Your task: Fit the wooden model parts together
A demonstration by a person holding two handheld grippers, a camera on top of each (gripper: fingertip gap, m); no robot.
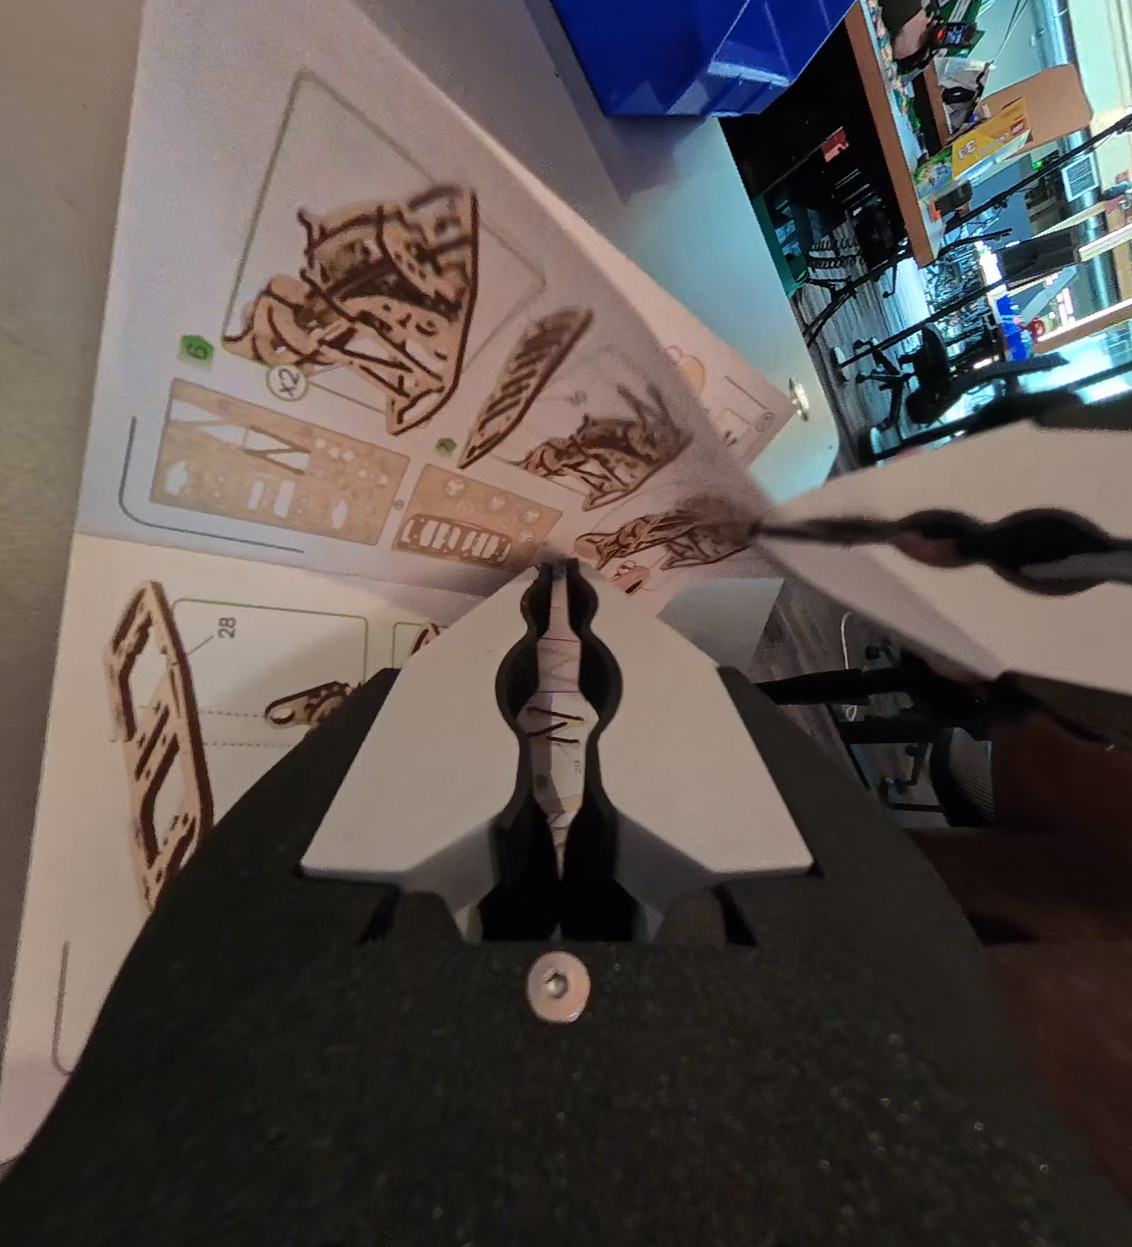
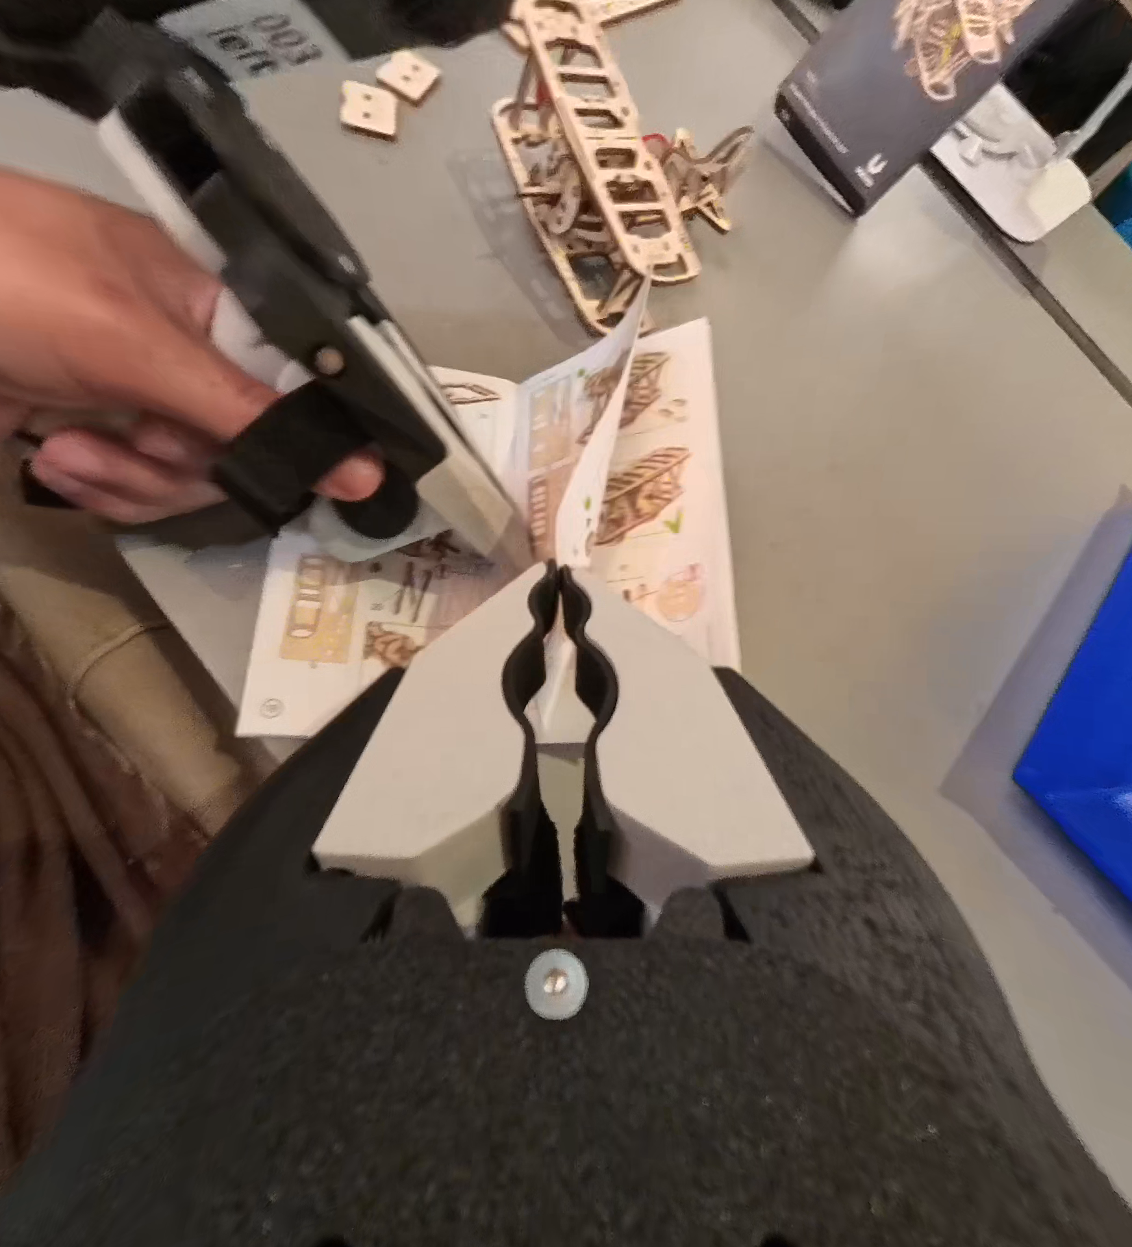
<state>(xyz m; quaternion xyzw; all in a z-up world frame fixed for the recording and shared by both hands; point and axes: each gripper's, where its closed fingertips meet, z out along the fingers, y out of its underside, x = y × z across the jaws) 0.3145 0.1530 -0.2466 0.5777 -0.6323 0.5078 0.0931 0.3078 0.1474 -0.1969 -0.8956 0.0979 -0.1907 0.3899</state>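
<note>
An open instruction booklet (image 2: 678, 432) lies on the grey table (image 2: 887, 472); it also shows in the left wrist view (image 1: 320, 432). My left gripper (image 1: 559, 573) is shut on a booklet page, with printed paper showing between its fingers. My right gripper (image 2: 557, 573) is shut on the edge of another page, which stands up from the booklet. The two grippers' tips are close together over the booklet. A partly built wooden biplane model (image 2: 610, 182) stands beyond the booklet, untouched. Two small square wooden parts (image 2: 387, 94) lie to its left.
A blue bin (image 2: 1123, 708) stands at the right, also in the left wrist view (image 1: 684, 54). A dark product box (image 2: 887, 101) stands at the far right of the table. A hand (image 2: 77, 351) holds the left gripper (image 2: 509, 540). The right gripper (image 1: 758, 530) reaches in from the right. My hands' fingertips stand some 5 centimetres from each other. Between my left fingertips and the partly built wooden biplane model (image 2: 610, 182) there is roughly 15 centimetres.
</note>
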